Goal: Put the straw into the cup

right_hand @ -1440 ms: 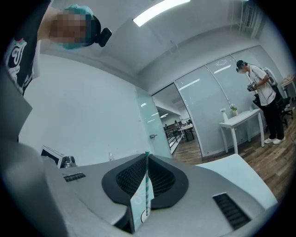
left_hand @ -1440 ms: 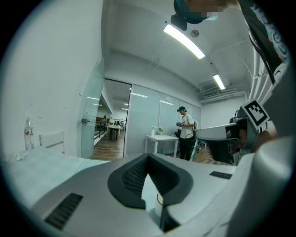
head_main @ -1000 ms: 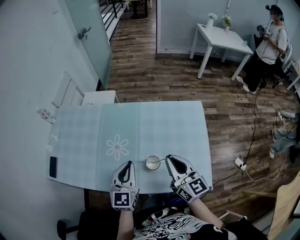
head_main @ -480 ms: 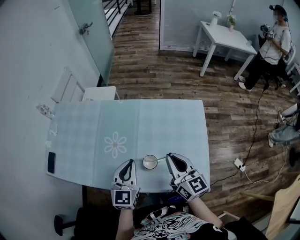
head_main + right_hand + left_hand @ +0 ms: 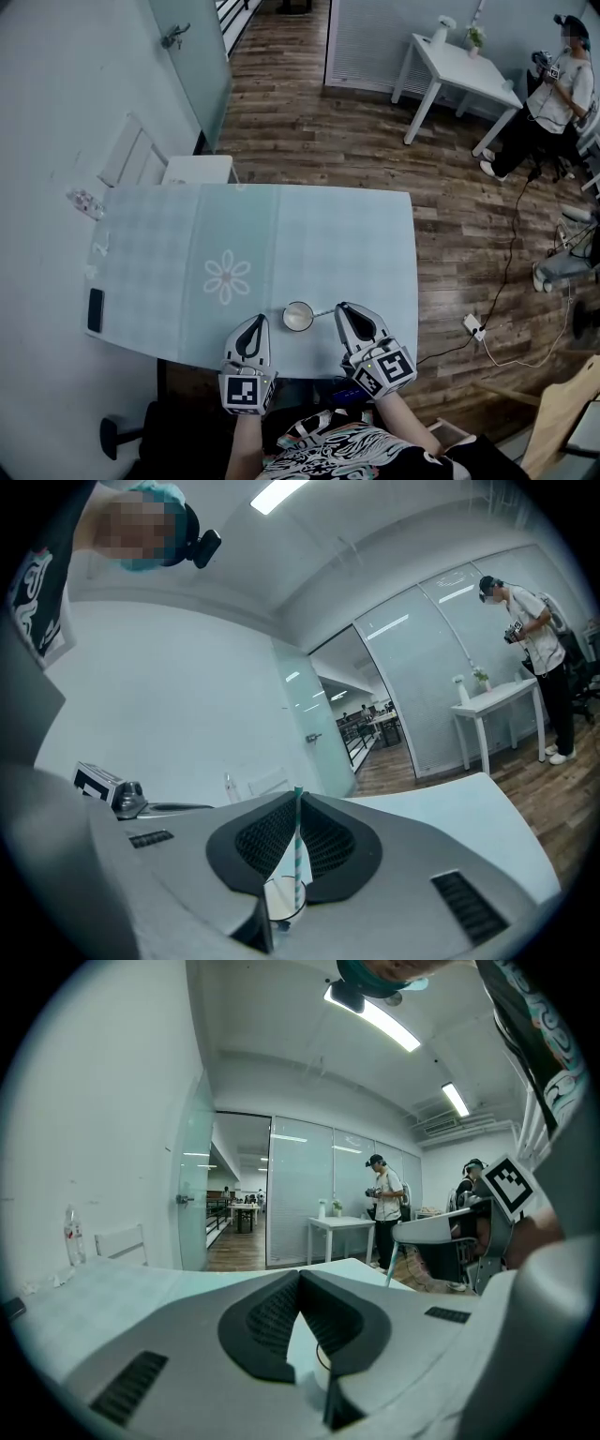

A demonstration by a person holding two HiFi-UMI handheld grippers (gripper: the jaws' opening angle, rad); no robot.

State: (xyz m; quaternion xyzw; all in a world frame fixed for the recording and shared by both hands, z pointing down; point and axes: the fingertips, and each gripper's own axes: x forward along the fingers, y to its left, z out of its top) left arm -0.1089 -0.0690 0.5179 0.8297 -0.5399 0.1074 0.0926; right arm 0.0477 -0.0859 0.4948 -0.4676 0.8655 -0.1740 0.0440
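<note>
A small white cup (image 5: 298,316) stands near the front edge of the pale table (image 5: 309,234). A thin straw (image 5: 324,311) runs from the cup's rim to my right gripper (image 5: 343,309), which is just right of the cup. In the right gripper view the green-and-white striped straw (image 5: 298,855) stands upright, pinched between the shut jaws of the right gripper (image 5: 298,794), with the cup (image 5: 284,899) below it. My left gripper (image 5: 254,322) rests left of the cup. In the left gripper view, the left gripper (image 5: 300,1277) is shut on nothing.
A black phone (image 5: 95,309) lies at the table's left edge and a clear bottle (image 5: 80,200) at its far left corner. A flower print (image 5: 228,277) marks the tabletop. Beyond are a white side table (image 5: 459,66), a standing person (image 5: 558,89) and a floor power strip (image 5: 472,325).
The head view has shifted a little. Both grippers, the cup and the straw keep the same places relative to each other.
</note>
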